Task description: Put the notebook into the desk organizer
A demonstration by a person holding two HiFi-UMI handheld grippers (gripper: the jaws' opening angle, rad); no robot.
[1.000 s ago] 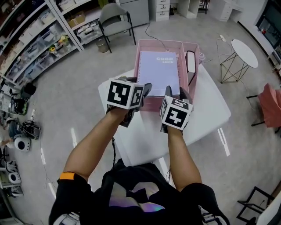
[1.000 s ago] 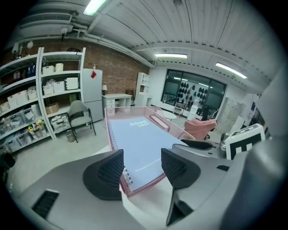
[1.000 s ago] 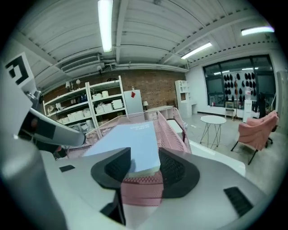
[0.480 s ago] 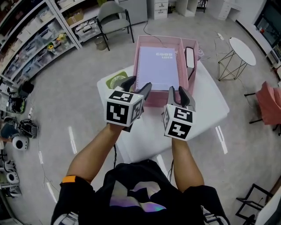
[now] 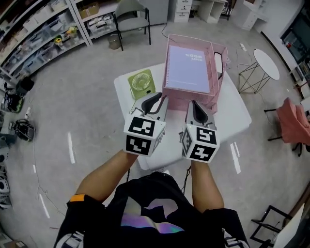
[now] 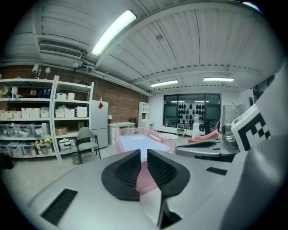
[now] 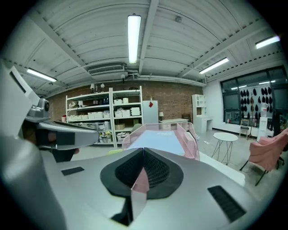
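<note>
The lavender notebook (image 5: 188,70) lies flat in the big compartment of the pink mesh desk organizer (image 5: 169,91), at the far side of the white table (image 5: 236,112). Both grippers hover over the table's near part, short of the organizer and touching nothing. My left gripper (image 5: 154,100) is closing, with a narrow gap still between its jaws and nothing in it. My right gripper (image 5: 195,104) is shut and empty. The left gripper view has the notebook (image 6: 137,143) beyond the left gripper (image 6: 143,168). The right gripper view has the notebook (image 7: 157,139) and organizer (image 7: 186,139) beyond the right gripper (image 7: 144,168).
A green desk fan (image 5: 141,83) lies on the table left of the organizer. A black item (image 5: 219,63) stands in the organizer's narrow right compartment. On the floor: a grey chair (image 5: 131,14), storage shelves (image 5: 38,38), a round white side table (image 5: 267,57), a pink chair (image 5: 293,118).
Both grippers have drawn back from the organizer's front edge toward me. Their jaws, wide before, have come together. The head view has shifted and the green fan now shows.
</note>
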